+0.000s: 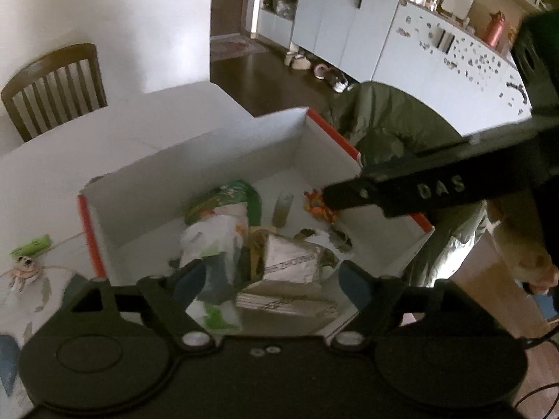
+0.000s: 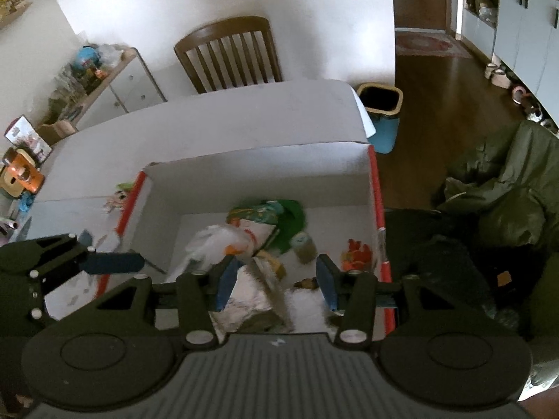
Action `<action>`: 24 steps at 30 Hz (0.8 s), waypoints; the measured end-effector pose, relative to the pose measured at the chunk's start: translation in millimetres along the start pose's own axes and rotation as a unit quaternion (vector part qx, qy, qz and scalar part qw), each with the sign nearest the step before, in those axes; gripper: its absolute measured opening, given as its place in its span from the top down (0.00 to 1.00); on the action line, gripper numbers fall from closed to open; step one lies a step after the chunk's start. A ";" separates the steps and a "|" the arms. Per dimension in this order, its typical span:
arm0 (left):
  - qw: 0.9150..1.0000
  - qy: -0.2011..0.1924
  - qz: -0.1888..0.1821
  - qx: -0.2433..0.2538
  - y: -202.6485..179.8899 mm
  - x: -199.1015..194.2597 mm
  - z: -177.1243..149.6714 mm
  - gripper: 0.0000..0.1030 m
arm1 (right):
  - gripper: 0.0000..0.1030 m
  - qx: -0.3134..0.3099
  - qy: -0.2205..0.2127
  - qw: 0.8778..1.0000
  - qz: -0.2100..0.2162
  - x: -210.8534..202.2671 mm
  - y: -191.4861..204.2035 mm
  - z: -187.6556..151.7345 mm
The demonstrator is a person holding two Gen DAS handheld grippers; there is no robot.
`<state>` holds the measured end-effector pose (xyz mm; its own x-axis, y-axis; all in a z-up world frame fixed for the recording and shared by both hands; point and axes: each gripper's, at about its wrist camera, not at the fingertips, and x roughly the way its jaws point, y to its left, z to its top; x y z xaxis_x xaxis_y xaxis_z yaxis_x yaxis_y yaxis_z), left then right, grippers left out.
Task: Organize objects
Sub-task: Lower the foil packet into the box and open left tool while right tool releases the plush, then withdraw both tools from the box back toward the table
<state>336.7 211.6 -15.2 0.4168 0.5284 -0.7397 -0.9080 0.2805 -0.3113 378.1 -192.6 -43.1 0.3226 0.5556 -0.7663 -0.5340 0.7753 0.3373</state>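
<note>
Both tools hover over the white box point(image 1: 209, 160) on the bench point(image 2: 209, 122); left tool point(image 1: 269, 279) and right tool point(image 2: 276, 279) gape, empty. Clutter, silver carton point(image 1: 290, 262) included, already lies inside. Next target probably the green tube point(image 1: 31, 246) outside the box: approach low, square.

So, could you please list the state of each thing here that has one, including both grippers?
Left gripper: open, empty, above the box.
Right gripper: open, empty, above the box.
Box: open-topped, partly filled with packets.
Silver packet: lying in the box.
Green tube: lying on the table, outside the box.
Chair: empty.
</note>
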 end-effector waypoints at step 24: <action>0.996 -0.084 0.019 -0.019 113.8 -101.4 -46.2 0.01 | 0.29 -0.024 -0.052 0.998 0.017 -22.3 140.8 -21.5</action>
<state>189.2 153.0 -3.1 0.3802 0.6654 -0.6423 -0.9230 0.2290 -0.3092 279.0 -102.3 9.7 0.3813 0.6112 -0.6935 -0.5819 0.7416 0.3337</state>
